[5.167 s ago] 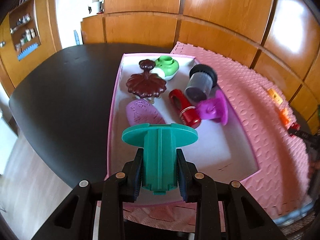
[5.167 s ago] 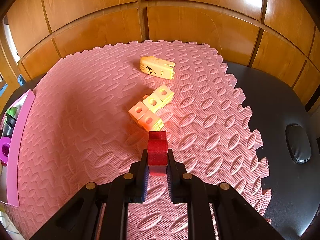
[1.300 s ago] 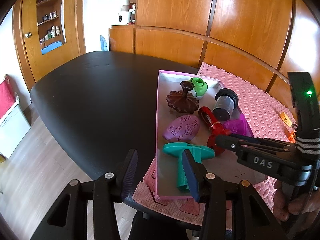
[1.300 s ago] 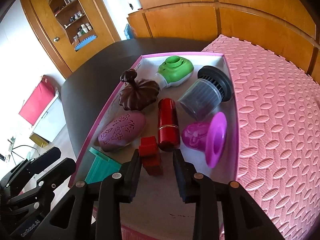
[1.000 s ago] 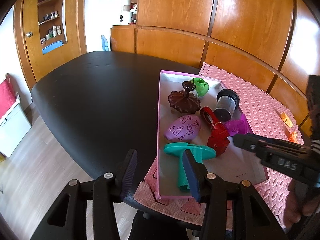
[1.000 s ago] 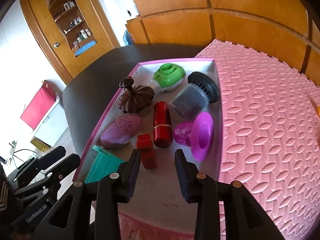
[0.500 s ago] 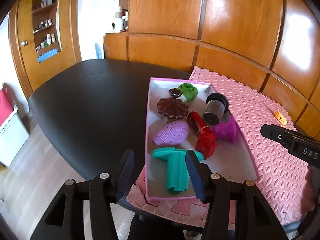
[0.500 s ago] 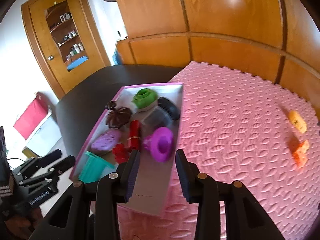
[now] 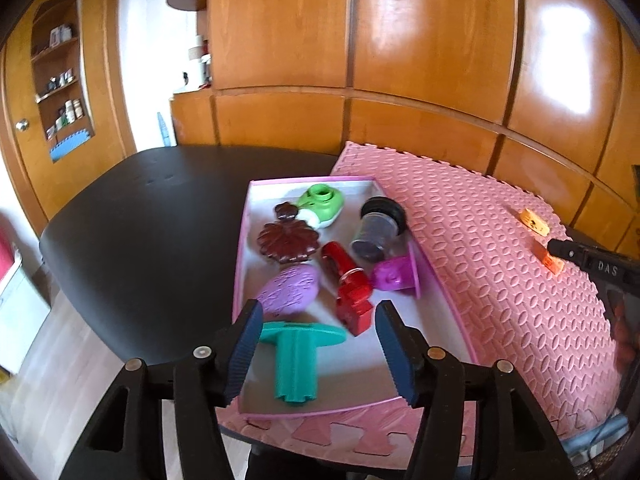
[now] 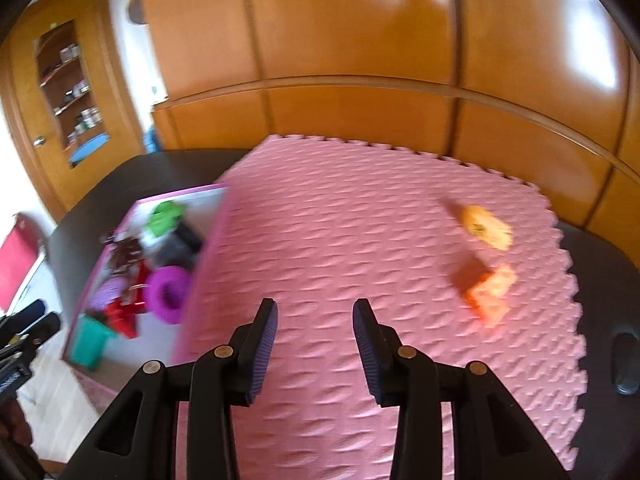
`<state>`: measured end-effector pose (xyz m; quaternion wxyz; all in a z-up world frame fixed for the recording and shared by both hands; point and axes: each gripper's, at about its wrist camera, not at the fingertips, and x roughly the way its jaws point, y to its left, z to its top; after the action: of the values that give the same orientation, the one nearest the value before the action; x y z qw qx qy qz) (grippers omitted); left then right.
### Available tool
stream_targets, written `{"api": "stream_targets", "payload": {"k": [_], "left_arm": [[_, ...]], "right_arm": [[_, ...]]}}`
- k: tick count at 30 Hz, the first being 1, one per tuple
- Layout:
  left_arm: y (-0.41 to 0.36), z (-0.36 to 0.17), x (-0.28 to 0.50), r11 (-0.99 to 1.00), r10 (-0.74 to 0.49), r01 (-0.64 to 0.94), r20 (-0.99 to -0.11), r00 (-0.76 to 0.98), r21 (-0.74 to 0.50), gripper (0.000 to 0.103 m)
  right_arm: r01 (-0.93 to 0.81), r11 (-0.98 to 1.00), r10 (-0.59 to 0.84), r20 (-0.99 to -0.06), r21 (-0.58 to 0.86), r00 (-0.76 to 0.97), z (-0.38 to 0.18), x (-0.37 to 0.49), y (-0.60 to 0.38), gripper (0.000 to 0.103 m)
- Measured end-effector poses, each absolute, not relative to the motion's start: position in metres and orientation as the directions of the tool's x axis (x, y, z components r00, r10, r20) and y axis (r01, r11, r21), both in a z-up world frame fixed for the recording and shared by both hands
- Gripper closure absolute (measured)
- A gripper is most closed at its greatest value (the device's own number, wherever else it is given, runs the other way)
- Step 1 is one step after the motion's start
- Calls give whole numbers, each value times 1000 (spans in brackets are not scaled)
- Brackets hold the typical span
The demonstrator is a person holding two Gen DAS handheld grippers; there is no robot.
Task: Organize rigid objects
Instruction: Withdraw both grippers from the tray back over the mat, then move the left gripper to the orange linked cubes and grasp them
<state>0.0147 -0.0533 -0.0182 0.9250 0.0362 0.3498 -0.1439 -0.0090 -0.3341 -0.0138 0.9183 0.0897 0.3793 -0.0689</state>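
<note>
A pink-rimmed tray (image 9: 440, 280) on the pink foam mat (image 9: 500, 272) holds several toys: a teal T-shaped piece (image 9: 298, 354), a red block (image 9: 354, 312), a red cylinder (image 9: 334, 258), a purple oval (image 9: 288, 290), a magenta disc piece (image 9: 396, 276), a brown leaf shape (image 9: 288, 240), a green piece (image 9: 322, 204) and a grey cup (image 9: 376, 228). My left gripper (image 9: 318, 350) is open and empty above the tray's near end. My right gripper (image 10: 314, 344) is open and empty over the mat. A yellow block (image 10: 484, 226) and orange blocks (image 10: 490, 294) lie on the mat at the right.
The mat lies on a black table (image 9: 152, 216). Wooden wall panels (image 9: 360, 60) stand behind it. A dark oval object (image 10: 626, 362) lies on the table at the far right. The right gripper's tip (image 9: 592, 258) shows at the left wrist view's right edge, near the orange blocks (image 9: 546, 256).
Both grippers let go of the teal piece and the red block in the tray. The right gripper has swung right over the mat, toward the yellow and orange blocks. The left has pulled back slightly.
</note>
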Motion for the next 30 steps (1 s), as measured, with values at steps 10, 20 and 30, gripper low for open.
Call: {"api": "stream_targets", "payload": {"k": [10,20,30], "left_arm": [[-99,-10,14,921,-277,389,-662,697,24,40],[-178,1,16,832,-381,551,-659,648,61,39],[-251,-22,16,751,-419,657,-721,551,65,39]], "right_arm": [[496,856,-251,-723,144,643,-45,-35,-440,64],[673,670,-245,-762,314,600,-56,-59,-497,64],[690,608,-242,-736,392,632,-46,-75,-510,64]]}}
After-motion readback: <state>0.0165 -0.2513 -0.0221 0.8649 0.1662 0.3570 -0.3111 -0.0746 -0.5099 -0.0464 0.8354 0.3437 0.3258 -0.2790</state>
